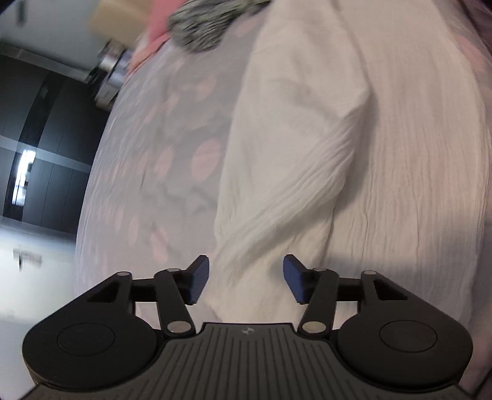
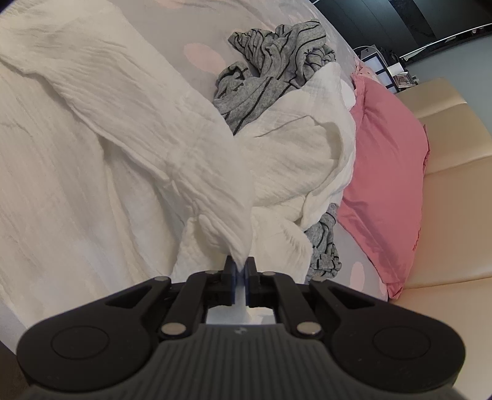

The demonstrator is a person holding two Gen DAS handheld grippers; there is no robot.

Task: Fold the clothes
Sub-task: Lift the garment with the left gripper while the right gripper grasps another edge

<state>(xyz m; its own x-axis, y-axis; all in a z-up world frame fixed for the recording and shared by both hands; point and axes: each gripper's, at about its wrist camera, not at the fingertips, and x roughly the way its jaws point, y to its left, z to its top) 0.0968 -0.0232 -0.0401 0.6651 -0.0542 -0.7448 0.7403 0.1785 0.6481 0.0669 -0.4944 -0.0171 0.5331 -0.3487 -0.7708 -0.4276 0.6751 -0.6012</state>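
Observation:
A white crinkled garment [image 1: 353,138] lies spread over the bed. My left gripper [image 1: 246,278] hovers open just above its near left edge, with nothing between the blue pads. In the right wrist view the same white garment [image 2: 92,147] fills the left side, and one sleeve [image 2: 196,160] is pulled up toward the camera. My right gripper [image 2: 241,274] is shut on the end of that sleeve. A second white piece [image 2: 307,154] lies bunched beyond it.
A grey striped garment [image 2: 270,67] lies crumpled behind the white pile, also seen blurred as the grey striped garment [image 1: 203,27]. A pink pillow [image 2: 387,172] leans on the cream headboard [image 2: 455,172]. The bedsheet [image 1: 160,147] has pink spots; its left edge drops to the floor.

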